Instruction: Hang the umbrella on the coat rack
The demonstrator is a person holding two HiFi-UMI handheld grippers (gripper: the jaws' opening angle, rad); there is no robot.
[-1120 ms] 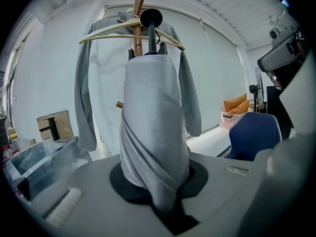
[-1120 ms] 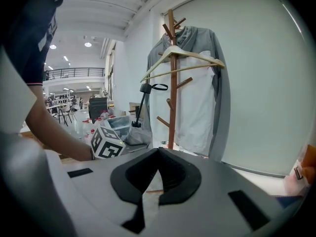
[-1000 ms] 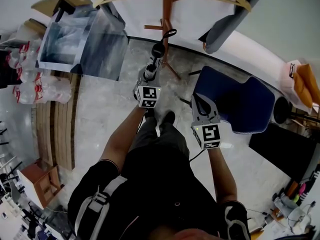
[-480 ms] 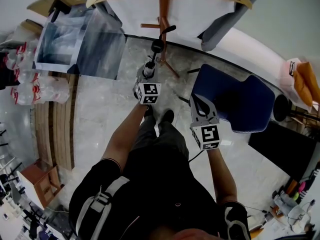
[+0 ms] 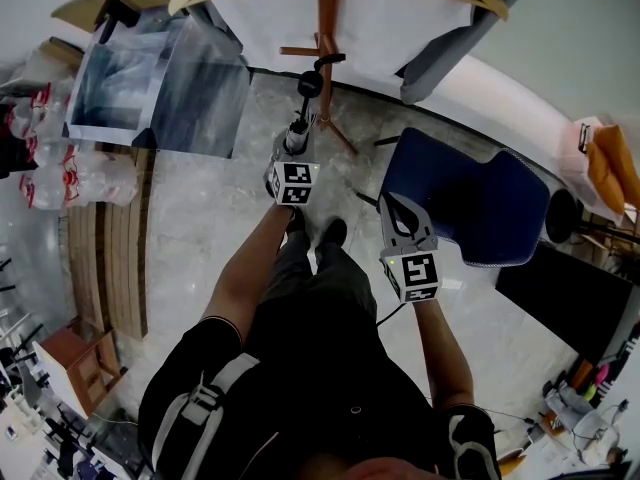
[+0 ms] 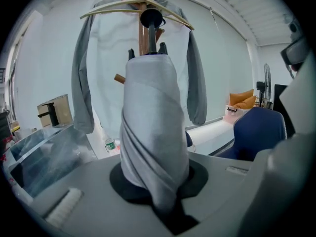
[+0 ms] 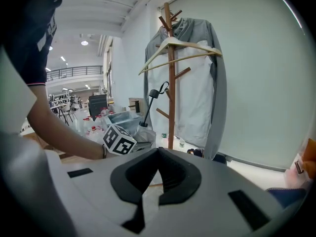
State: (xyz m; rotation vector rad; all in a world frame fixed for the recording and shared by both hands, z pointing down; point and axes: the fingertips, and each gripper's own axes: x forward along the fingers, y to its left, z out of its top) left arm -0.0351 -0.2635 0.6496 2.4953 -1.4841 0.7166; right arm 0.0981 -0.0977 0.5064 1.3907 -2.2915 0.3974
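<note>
Umbrella (image 6: 150, 142) was clamped at canopy end in left gripper (image 5: 297, 146), jaws closed on folded grey fabric. Handle (image 6: 151, 19) pointed up at coat rack (image 6: 143, 38) so strap loop (image 7: 163, 87) could catch peg (image 5: 298, 51). Loop looked near peg, contact unclear. Right gripper (image 7: 157, 168) was shut, empty, parked aside by chair (image 5: 470, 198), probably not needed for hanging.

The person wears a black shirt (image 5: 340, 388) with grey straps (image 5: 198, 400).

umbrella (image 6: 150, 122) in left tool (image 5: 296, 153), before coat rack (image 5: 327, 18) | chair (image 5: 470, 198) right | box (image 5: 160, 83) left
</note>
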